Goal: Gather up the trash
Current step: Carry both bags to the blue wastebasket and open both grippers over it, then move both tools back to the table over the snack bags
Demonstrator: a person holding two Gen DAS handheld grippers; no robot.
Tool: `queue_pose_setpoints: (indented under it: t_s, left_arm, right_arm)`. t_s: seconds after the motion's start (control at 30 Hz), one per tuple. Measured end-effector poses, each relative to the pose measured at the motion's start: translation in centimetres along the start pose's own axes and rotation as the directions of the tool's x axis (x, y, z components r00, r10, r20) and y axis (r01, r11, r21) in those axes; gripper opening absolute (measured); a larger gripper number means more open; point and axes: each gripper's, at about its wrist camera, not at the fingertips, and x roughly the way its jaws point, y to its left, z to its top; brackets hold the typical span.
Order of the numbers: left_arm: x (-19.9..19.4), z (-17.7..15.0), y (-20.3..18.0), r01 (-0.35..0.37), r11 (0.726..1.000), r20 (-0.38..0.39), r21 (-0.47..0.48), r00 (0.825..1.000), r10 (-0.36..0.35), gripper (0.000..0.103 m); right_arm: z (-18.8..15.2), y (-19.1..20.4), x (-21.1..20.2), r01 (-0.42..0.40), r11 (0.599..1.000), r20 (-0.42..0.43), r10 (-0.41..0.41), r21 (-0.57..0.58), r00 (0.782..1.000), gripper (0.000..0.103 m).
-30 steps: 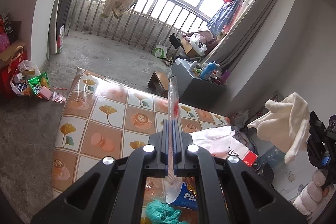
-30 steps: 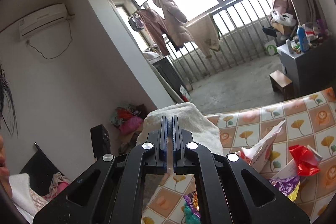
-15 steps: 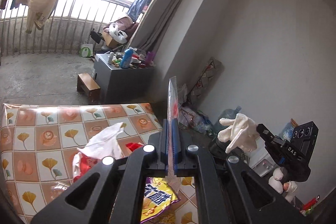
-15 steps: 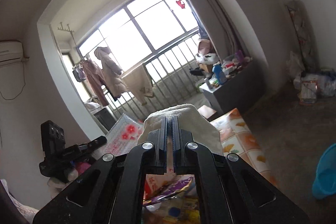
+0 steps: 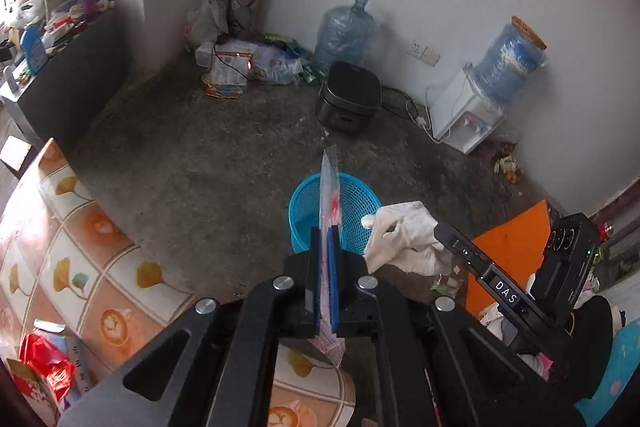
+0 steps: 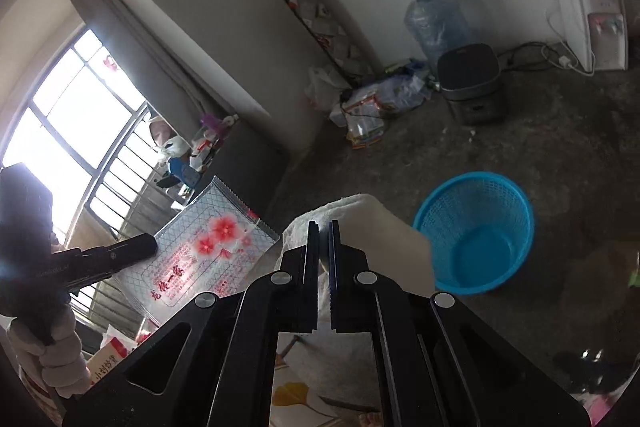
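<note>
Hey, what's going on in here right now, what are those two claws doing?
A person is collecting trash with a hand-held claw in each hand. The left claw is shut on a clear plastic packet with red flowers, seen edge-on from its own camera. The right claw is shut on a white cloth. Both are held over the concrete floor near the blue mesh basket, which looks empty; nothing has been dropped in yet. More wrappers lie on the patterned table.
</note>
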Motion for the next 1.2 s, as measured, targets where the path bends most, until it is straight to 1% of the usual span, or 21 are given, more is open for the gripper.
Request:
queue_pose_setpoints:
  t_s: [0.13,0.2,0.27,0.3,0.33,0.37,0.4,0.47,0.5,0.53,0.67,0.73,0.8,0.87,0.9,0.93,1.0,1.03,1.07,1.1,1.2]
  left_arm:
    - [9.3,2.1,-2.7,0.023,0.998,-0.095,0.051,0.995,-0.018,0.003]
    - [13.3,3.1,-3.4,0.03,0.998,-0.112,0.058,0.993,-0.023,0.003]
    - [16.8,3.7,-3.9,0.034,0.996,-0.123,0.087,0.992,-0.023,0.003]
    - [18.5,3.9,-4.2,0.03,0.994,-0.126,0.105,0.992,-0.017,0.007]
    - [20.0,4.1,-4.4,0.021,0.993,-0.131,0.119,0.991,-0.005,0.02]
    - [21.5,4.2,-4.4,-0.001,0.992,-0.136,0.127,0.991,0.018,0.028]
    - [22.4,4.1,-4.2,-0.024,0.992,-0.13,0.125,0.991,0.04,0.037]
    - [23.1,4.1,-3.6,-0.031,0.996,-0.105,0.08,0.994,0.04,0.038]
    - [22.9,4.0,-3.1,-0.019,0.998,-0.098,0.053,0.995,0.024,0.043]
    - [22.5,3.9,-2.8,-0.008,0.999,-0.091,0.037,0.996,0.012,0.049]
    - [20.5,4.6,-2.8,-0.038,0.995,-0.028,0.088,0.999,0.041,0.053]
    - [18.4,5.1,-3.3,-0.041,0.993,0.014,0.109,0.999,0.039,0.056]
    - [15.7,5.6,-3.8,-0.026,0.992,0.055,0.124,0.998,0.019,0.059]
    - [12.4,5.4,-4.5,-0.028,0.987,0.107,0.158,0.994,0.011,0.065]
    - [10.7,4.9,-4.9,-0.031,0.984,0.141,0.176,0.99,0.006,0.071]
    - [9.1,4.3,-5.2,-0.035,0.98,0.163,0.194,0.987,0.003,0.073]
    - [6.2,3.1,-5.6,-0.042,0.975,0.184,0.217,0.983,0.002,0.076]
    - [4.8,2.5,-5.7,-0.042,0.975,0.187,0.219,0.982,0.0,0.077]
    - [3.5,1.8,-5.6,-0.034,0.976,0.186,0.213,0.983,-0.006,0.078]
    - [2.1,1.3,-5.4,-0.022,0.979,0.181,0.201,0.983,-0.015,0.078]
    - [-2.6,-0.4,-4.2,0.014,0.989,0.186,0.145,0.982,-0.042,0.082]
  right_arm:
    - [1.4,-4.9,4.3,0.082,0.993,-0.035,-0.079,0.086,0.996,0.003]
    - [2.3,-7.0,6.3,0.125,0.987,-0.037,-0.122,0.104,0.992,0.003]
    - [3.1,-9.0,8.5,0.17,0.978,-0.049,-0.165,0.12,0.985,0.007]
    - [3.3,-10.0,9.6,0.191,0.974,-0.048,-0.186,0.125,0.981,0.009]
    - [3.4,-11.2,10.6,0.21,0.969,-0.054,-0.205,0.128,0.977,0.025]
    - [3.4,-12.3,11.7,0.235,0.963,-0.072,-0.227,0.133,0.971,0.037]
    - [3.1,-13.3,12.4,0.266,0.953,-0.097,-0.254,0.144,0.962,0.053]
    - [2.4,-15.0,13.3,0.311,0.935,-0.148,-0.288,0.172,0.946,0.052]
    - [2.0,-15.3,12.9,0.319,0.928,-0.157,-0.291,0.195,0.944,0.052]
    - [1.6,-15.5,12.5,0.307,0.928,-0.148,-0.281,0.211,0.948,0.052]
    - [0.8,-13.9,10.2,0.298,0.935,-0.087,-0.287,0.191,0.954,0.052]
    - [1.0,-12.4,9.1,0.296,0.94,-0.04,-0.294,0.168,0.955,0.053]
    - [1.4,-10.3,7.8,0.294,0.948,0.015,-0.298,0.125,0.954,0.053]
    - [1.6,-7.6,5.6,0.272,0.959,0.088,-0.278,0.076,0.956,0.061]
    - [1.7,-6.3,4.7,0.265,0.963,0.129,-0.269,0.05,0.955,0.069]
    - [1.8,-5.1,3.6,0.26,0.965,0.169,-0.259,0.021,0.951,0.072]
    - [1.5,-2.6,1.3,0.264,0.964,0.237,-0.248,-0.036,0.939,0.082]
    - [1.4,-1.4,0.1,0.263,0.963,0.269,-0.238,-0.061,0.933,0.089]
    - [1.3,-0.5,-1.0,0.26,0.963,0.293,-0.228,-0.077,0.929,0.093]
    - [1.1,0.5,-2.1,0.248,0.964,0.311,-0.209,-0.092,0.927,0.095]
    - [0.9,2.4,-4.9,0.194,0.972,0.33,-0.141,-0.134,0.933,0.095]
